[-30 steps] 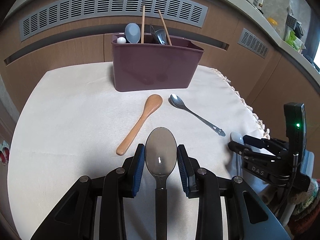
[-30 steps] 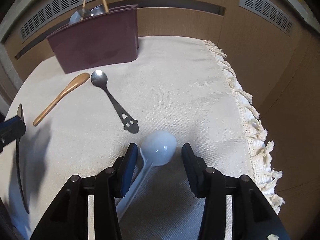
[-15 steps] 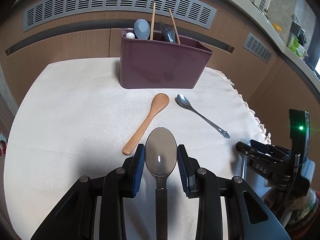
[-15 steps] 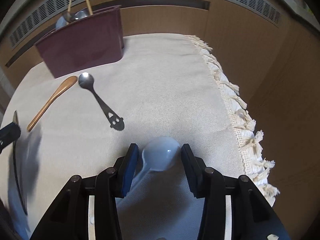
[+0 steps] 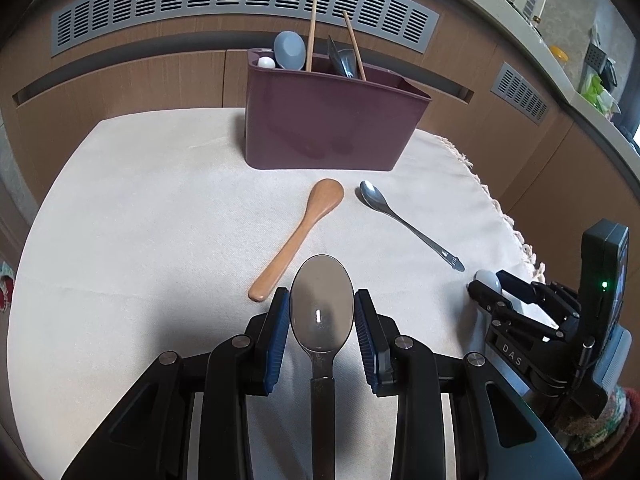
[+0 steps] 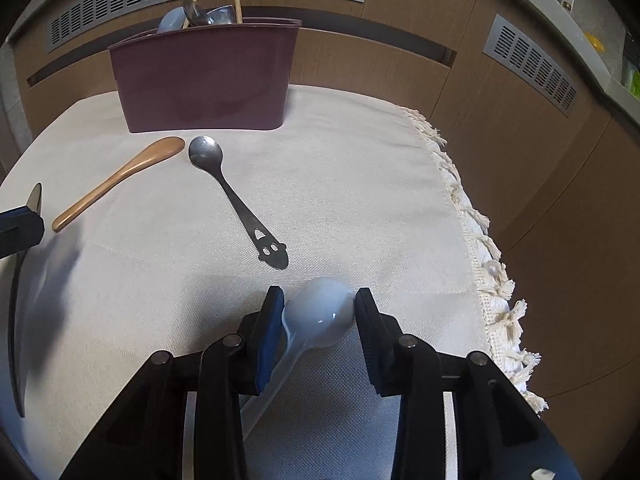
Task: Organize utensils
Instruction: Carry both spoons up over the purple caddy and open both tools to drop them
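Hovering level over the cloth [image 5: 140,208], both tongs [image 5: 322,316] [image 6: 318,312] clamping spoons [image 5: 321,312] [image 6: 320,314].

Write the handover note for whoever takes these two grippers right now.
Left gripper: shut on the dark metal spoon, bowl forward, held above the cloth.
Right gripper: shut on the pale blue spoon, handle slanting back to the left.
On the cloth in front of the maroon caddy: wooden spoon and, beside it, small steel spoon, lying apart.
Done: the caddy already holds chopsticks, a blue spoon and some metal pieces.
Left: drop both held spoons into the caddy, then likely the two on the cloth.
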Motion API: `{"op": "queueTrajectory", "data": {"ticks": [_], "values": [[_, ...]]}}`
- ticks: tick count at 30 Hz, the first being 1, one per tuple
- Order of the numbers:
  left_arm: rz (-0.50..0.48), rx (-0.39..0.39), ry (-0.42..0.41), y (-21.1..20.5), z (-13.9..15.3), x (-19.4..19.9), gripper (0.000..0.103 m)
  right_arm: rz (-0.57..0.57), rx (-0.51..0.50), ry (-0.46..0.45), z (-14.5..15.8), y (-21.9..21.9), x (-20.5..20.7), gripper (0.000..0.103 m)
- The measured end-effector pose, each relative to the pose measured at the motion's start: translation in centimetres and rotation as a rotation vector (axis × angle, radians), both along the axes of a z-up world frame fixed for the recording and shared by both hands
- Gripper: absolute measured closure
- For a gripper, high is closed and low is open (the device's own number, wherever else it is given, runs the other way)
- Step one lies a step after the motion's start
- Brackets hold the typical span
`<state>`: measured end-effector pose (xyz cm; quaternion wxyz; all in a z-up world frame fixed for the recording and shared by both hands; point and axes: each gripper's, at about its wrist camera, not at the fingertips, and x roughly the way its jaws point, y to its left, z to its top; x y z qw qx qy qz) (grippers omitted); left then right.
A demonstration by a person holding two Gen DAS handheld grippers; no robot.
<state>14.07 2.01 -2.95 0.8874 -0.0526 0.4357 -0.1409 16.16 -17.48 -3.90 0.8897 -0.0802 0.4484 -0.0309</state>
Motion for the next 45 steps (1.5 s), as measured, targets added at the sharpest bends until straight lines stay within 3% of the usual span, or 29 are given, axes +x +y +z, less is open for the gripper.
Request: {"op": "queueTrajectory", "data": {"ticks": [8, 16, 30, 34, 39, 45], "values": [[-0.033, -0.035, 0.003, -0.5, 0.2, 0.1, 0.070, 0.062, 0.012, -0.030, 0.8, 0.3, -0.9, 0.070], [-0.036, -0.030, 0.032, -1.3, 0.5, 0.6, 0.070, 0.055, 0.126, -0.068, 2.6, -1.2, -2.4, 0.070], [-0.050, -0.030, -0.045, -2.2, 4.5, -1.6, 0.070, 0.070, 0.177, -0.196, 6.9, -3.0, -5.0, 0.070], [-0.056, -0.059, -0.112, -2.0, 7.9, -0.9, 0.070, 0.085, 0.148, -0.241, 8.7, -2.9, -4.9, 0.070], [-0.069, -0.081, -0.306, -1.7, 15.4, 0.0, 0.071, 0.117, 0.101, -0.407, 15.7, -3.0, -3.9, 0.070], [-0.071, -0.127, -0.474, -0.9, 21.9, 2.1, 0.071, 0.138, 0.071, -0.579, 23.8, -3.4, -1.6, 0.070]]}}
